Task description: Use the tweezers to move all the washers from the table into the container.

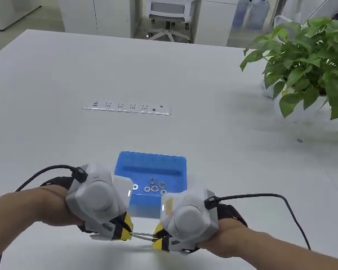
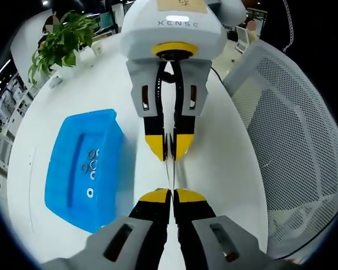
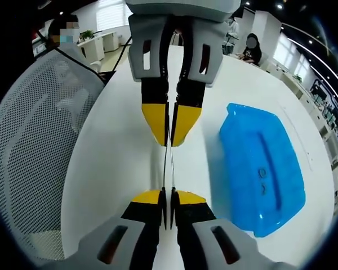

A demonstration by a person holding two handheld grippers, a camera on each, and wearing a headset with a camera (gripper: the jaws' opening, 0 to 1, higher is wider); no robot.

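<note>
**Left gripper** (image 1: pixel 124 233). Near edge of the table (image 1: pixel 225 140), left of centre. Jaws pinched together on one end of the tweezers (image 1: pixel 142 237).

**Right gripper** (image 1: pixel 159 241). Just to the right of the first and nose to nose with it. Jaws likewise closed, on the tweezers' other end.

**Tweezers.** A thin steel pair bridging the short gap between the two sets of yellow tips. Whether their points carry a washer is too fine to tell.

**Container** (image 1: pixel 152 158). A blue tray just beyond the grippers. The washers (image 1: pixel 153 185) lie in a small cluster on its floor.

**Sundries.** A power strip (image 1: pixel 127 107) lies farther off, with a potted plant (image 1: pixel 304 62) at the far right.

**Handling note.** This reads as a hand-over or re-grip of the tool.
- One gripper should let go only once the other has a firm hold.
- The holding jaws belong across the tweezers' two legs, so that closing them squeezes the points together.
- The points are best kept aimed away from the holder, toward the tray.
- Releasing both ends together would drop the tool.
</note>
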